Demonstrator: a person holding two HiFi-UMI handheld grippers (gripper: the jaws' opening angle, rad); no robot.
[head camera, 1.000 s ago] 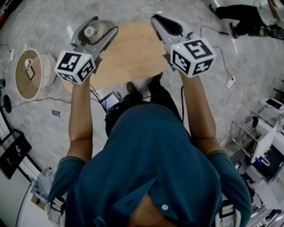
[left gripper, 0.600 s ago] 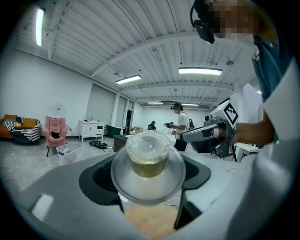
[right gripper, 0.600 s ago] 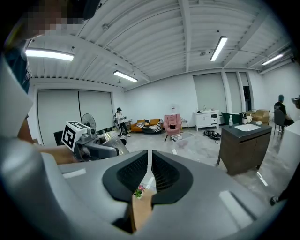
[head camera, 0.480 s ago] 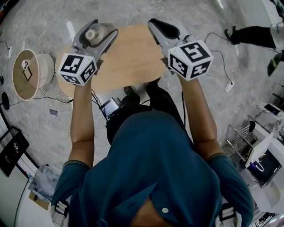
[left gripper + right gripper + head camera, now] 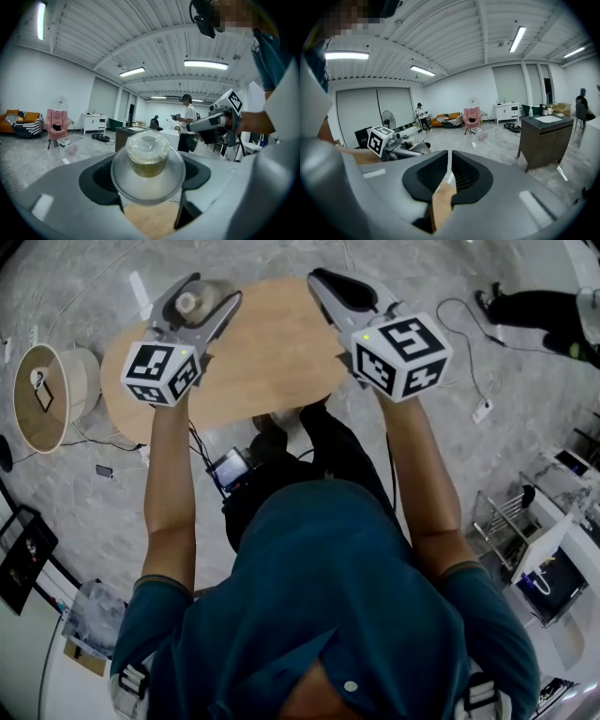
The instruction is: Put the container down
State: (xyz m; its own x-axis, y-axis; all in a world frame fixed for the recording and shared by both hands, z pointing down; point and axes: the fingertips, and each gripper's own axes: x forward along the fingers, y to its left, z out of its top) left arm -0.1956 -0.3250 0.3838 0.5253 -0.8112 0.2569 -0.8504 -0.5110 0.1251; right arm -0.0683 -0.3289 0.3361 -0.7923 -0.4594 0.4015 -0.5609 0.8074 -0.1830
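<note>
Left gripper (image 5: 208, 294) has carried the container (image 5: 187, 304) further over the table (image 5: 272, 357).

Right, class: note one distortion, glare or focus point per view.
Head view: fisheye bends the floor round the table. Left gripper view: the close container looks soft, ceiling lamps flare. Right gripper view: dark rounded corners, ceiling lines bow.

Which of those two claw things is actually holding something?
The left gripper: its jaws are clamped on a clear container. The right gripper has its jaws closed together with nothing between them.
</note>
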